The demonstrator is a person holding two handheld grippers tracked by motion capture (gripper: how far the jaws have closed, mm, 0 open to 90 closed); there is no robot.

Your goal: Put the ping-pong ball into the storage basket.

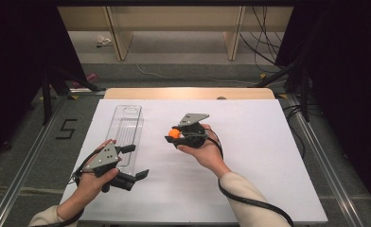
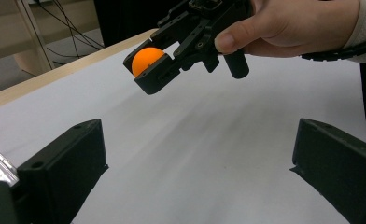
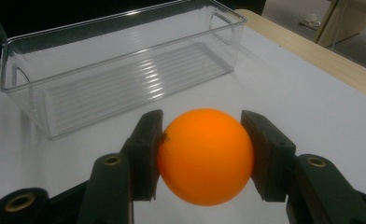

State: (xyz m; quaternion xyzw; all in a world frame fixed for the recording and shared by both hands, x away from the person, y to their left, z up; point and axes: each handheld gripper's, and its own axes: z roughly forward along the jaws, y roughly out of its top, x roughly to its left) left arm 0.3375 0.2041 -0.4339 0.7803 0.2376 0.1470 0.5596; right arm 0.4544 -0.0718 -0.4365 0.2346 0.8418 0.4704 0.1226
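Note:
An orange ball [image 3: 204,156] sits clamped between the two black jaws of my right gripper [image 3: 203,154], both pads pressing its sides. From above, that right gripper [image 1: 174,135] hovers over the middle of the white table with the orange ball [image 1: 174,134] at its tip, pointing left. The same ball [image 2: 146,59] appears in the left gripper view, held above the white surface. My left gripper [image 1: 132,161] rests at the table's front left, jaws spread wide with nothing between them, beside the near end of a clear plastic bin [image 1: 127,124].
The clear bin [image 3: 125,60] is long, narrow and empty, lying lengthwise on the white board [image 1: 250,156]. A wooden table edge [image 1: 188,93] runs along the back. Dark tripod legs and cables stand on the floor beyond both sides.

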